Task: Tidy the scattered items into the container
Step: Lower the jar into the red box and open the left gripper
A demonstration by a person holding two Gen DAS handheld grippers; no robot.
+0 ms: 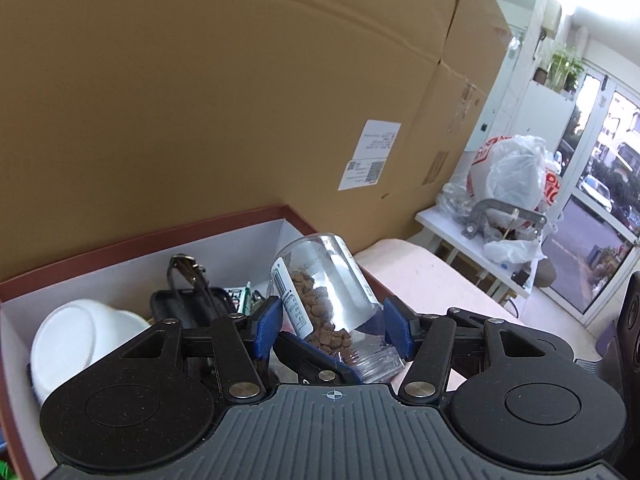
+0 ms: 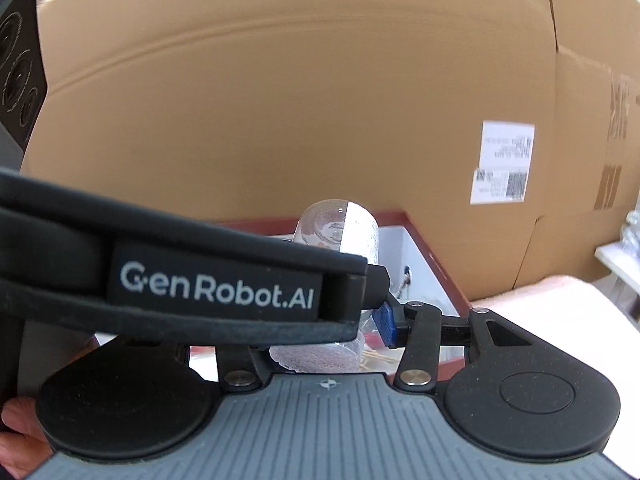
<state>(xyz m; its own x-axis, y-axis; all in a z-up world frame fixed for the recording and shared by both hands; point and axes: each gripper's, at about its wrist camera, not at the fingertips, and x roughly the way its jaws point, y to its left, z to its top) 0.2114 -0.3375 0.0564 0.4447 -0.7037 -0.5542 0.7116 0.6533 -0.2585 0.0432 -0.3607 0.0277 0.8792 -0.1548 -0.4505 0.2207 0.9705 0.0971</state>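
My left claw point(image 1: 334, 330) grips a clear jar of brown pellets point(image 1: 324, 300) between its blue pads point(image 1: 267, 326); the jar is tilted at centre frame, base up. A finger of my right claw point(image 1: 316, 360) crosses beneath it. In the right wrist view the right claw point(image 2: 320, 332) is largely masked by the left unit; its grip cannot be determined. The red-rimmed box point(image 1: 140, 240) occupies the lower left, holding a white bowl point(image 1: 76, 332) and a black case point(image 1: 188, 304).
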